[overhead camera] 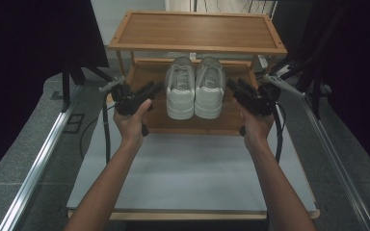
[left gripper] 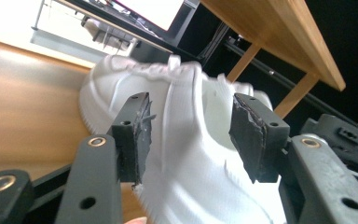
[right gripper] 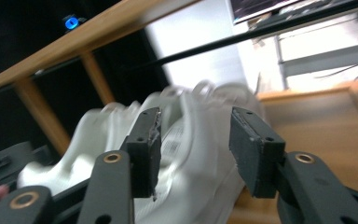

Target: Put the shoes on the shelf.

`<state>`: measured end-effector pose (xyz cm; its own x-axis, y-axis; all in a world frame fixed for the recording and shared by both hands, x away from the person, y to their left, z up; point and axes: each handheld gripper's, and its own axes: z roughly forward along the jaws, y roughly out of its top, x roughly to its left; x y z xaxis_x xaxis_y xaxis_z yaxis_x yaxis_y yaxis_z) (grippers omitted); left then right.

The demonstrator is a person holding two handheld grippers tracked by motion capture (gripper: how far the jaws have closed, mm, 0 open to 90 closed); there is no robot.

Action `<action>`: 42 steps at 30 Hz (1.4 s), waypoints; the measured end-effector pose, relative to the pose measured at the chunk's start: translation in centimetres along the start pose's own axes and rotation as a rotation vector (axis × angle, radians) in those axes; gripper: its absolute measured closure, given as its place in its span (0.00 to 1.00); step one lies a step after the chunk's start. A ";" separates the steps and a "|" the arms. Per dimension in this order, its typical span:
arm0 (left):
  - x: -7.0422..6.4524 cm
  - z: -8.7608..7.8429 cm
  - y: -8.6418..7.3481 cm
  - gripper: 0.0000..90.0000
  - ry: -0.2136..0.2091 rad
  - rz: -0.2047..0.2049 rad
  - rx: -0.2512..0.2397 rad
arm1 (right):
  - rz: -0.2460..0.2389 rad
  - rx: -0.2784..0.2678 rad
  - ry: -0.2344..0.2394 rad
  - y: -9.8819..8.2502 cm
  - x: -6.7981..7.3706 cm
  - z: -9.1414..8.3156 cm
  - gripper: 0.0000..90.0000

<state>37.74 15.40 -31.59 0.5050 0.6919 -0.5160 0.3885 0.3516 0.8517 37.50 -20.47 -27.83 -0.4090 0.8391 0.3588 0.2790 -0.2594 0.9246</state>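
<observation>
A pair of white sneakers stands side by side on the rack's lower shelf point(overhead camera: 192, 126), heels toward me: the left shoe point(overhead camera: 180, 90) and the right shoe point(overhead camera: 209, 89). My left gripper point(overhead camera: 158, 87) sits just left of the pair and is open, its tips close to the left shoe's side. In the left gripper view the gripper point(left gripper: 191, 126) has its jaws spread, with the white shoe point(left gripper: 186, 158) between and beyond them. My right gripper point(overhead camera: 231, 83) is open at the right shoe's outer side. In the right gripper view the gripper point(right gripper: 196, 144) frames a blurred sneaker point(right gripper: 191, 116).
The wooden rack's top shelf point(overhead camera: 197, 31) overhangs the back of the shoes. A pale tabletop point(overhead camera: 188, 168) lies in front of the rack. Metal rails point(overhead camera: 43, 159) run along the floor on both sides, and black stand legs point(overhead camera: 72, 79) rise near the rack's corners.
</observation>
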 end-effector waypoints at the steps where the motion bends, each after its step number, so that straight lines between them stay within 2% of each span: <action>1: 0.0 0.0 0.0 0.55 0.000 0.000 0.000 | -0.009 0.007 0.012 -0.3 0.0 -0.4 0.62; 4: 0.1 -1.6 -1.1 0.60 -0.019 0.019 0.036 | -0.015 0.034 0.038 -1.3 0.2 -1.4 0.65; 9: -0.6 -2.6 -2.0 0.79 -0.066 0.089 0.086 | -0.037 0.064 0.090 -2.9 1.2 -2.3 0.74; 11: -0.8 -2.7 -2.2 0.85 -0.068 0.103 0.094 | -0.063 0.078 0.099 -3.6 1.5 -2.4 0.79; 12: -1.1 -2.8 -2.7 0.89 -0.071 0.126 0.114 | -0.075 0.084 0.103 -3.9 1.6 -2.3 0.82; 15: -1.6 -2.6 -3.5 0.97 -0.056 0.178 0.149 | -0.153 0.097 0.074 -4.7 1.8 -2.2 0.93; 18: -2.0 -2.5 -3.9 0.99 -0.067 0.194 0.161 | -0.184 0.110 0.082 -5.4 1.9 -2.2 0.99; 19: -2.0 -2.5 -3.9 0.99 -0.067 0.194 0.161 | -0.184 0.110 0.082 -5.4 1.9 -2.2 0.99; 20: -2.5 -2.2 -4.1 0.99 -0.072 0.217 0.174 | -0.193 0.126 0.103 -5.7 2.1 -2.1 0.99; 24: -3.2 -1.6 -4.5 0.99 -0.068 0.233 0.189 | -0.207 0.135 0.122 -6.0 2.4 -1.9 1.00; 26: -3.9 -1.0 -4.9 0.99 -0.060 0.252 0.202 | -0.249 0.140 0.124 -6.3 3.0 -1.7 1.00; 28: -4.2 -0.5 -5.1 0.99 -0.051 0.268 0.211 | -0.258 0.150 0.127 -6.3 3.2 -1.6 1.00; 32: -4.2 -0.1 -5.1 0.99 -0.053 0.261 0.210 | -0.260 0.160 0.123 -6.4 3.3 -1.0 1.00; 33: -4.2 -0.1 -5.0 0.99 -0.052 0.264 0.207 | -0.256 0.159 0.135 -6.3 3.2 -0.8 1.00; 36: -4.3 0.1 -4.9 0.99 -0.049 0.265 0.210 | -0.272 0.152 0.135 -6.2 3.4 -0.7 1.00; 42: -4.3 0.7 -4.7 0.99 -0.043 0.269 0.214 | -0.261 0.143 0.125 -6.1 3.2 -0.2 1.00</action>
<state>34.25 10.37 -33.42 0.6416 0.7131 -0.2825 0.3872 0.0168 0.9219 34.27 -16.29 -32.26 -0.5838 0.8010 0.1328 0.2663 0.0344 0.9633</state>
